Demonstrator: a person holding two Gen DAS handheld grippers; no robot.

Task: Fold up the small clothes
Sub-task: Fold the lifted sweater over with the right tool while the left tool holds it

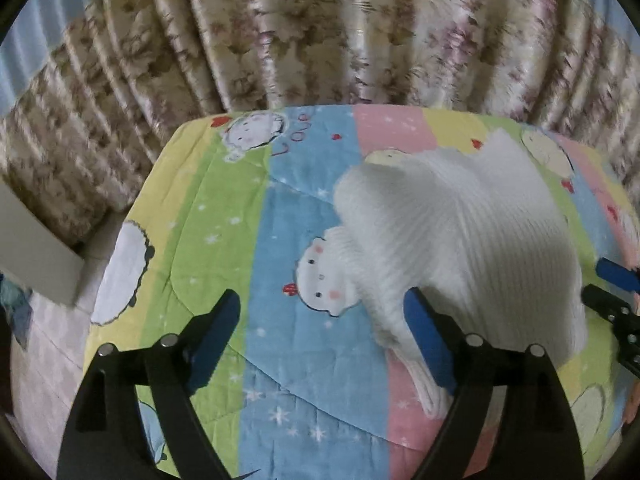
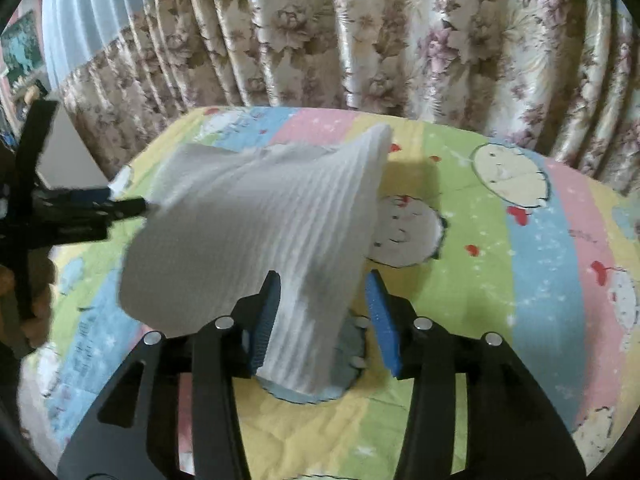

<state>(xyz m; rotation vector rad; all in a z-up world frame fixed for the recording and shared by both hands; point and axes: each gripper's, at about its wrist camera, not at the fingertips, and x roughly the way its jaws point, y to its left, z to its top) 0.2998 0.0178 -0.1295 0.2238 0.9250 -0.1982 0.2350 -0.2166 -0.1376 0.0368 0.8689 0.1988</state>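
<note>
A small white ribbed garment lies partly raised over the striped cartoon quilt. My left gripper is open; its right finger touches the garment's near edge and nothing sits between its jaws. In the right wrist view the garment billows up off the quilt. My right gripper is open, and a fold of the garment hangs between its blue pads, against the left pad. The left gripper shows at the garment's left edge. The right gripper shows at the right edge of the left wrist view.
Flowered curtains hang close behind the quilt's far edge. A pale box stands at the left beside the bed. The curtains also fill the back of the right wrist view.
</note>
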